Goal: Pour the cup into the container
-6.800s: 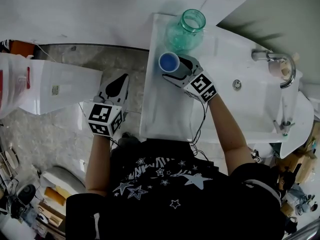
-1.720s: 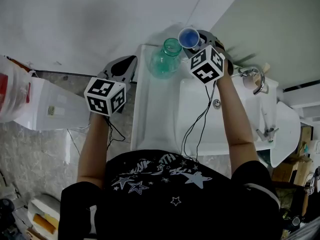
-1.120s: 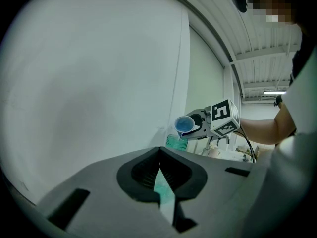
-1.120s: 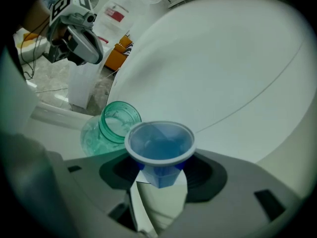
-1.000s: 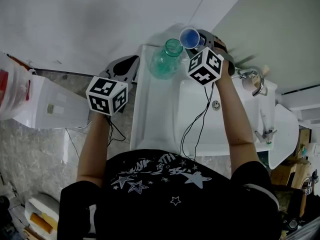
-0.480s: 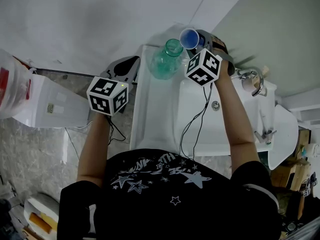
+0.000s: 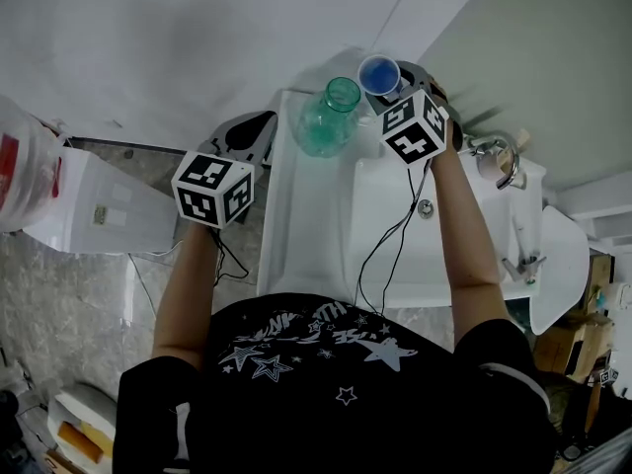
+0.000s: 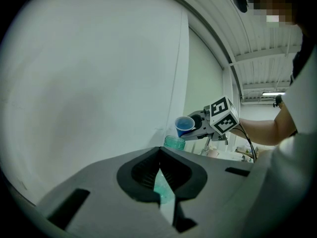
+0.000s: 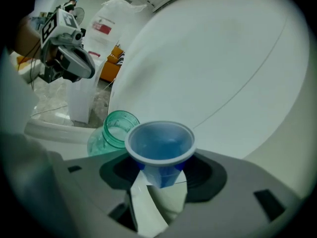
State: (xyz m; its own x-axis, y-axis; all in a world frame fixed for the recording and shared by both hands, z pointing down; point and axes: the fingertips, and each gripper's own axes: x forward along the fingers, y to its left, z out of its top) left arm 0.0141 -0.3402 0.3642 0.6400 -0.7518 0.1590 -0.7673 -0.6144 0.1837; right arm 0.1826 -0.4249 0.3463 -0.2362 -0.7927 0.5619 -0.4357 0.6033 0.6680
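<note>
A blue cup (image 7: 378, 74) is held in the air by my right gripper (image 7: 388, 91), which is shut on its lower body; the cup sits just right of and above the mouth of a green glass jar (image 7: 330, 118). The jar stands at the far end of the white ledge (image 7: 301, 225), close to the wall. In the right gripper view the cup (image 9: 160, 148) is nearly upright with its blue inside showing, and the jar (image 9: 114, 131) is to its left. My left gripper (image 7: 245, 134) hangs left of the ledge, shut and holding nothing.
A white basin (image 7: 474, 235) with a chrome tap (image 7: 501, 158) lies right of the ledge. A white box-shaped unit (image 7: 94, 200) stands on the floor at the left. The wall runs right behind the jar.
My right gripper has rolled a little, so the cup's mouth now faces more upward and less toward the jar. The left gripper and the jar have not moved.
</note>
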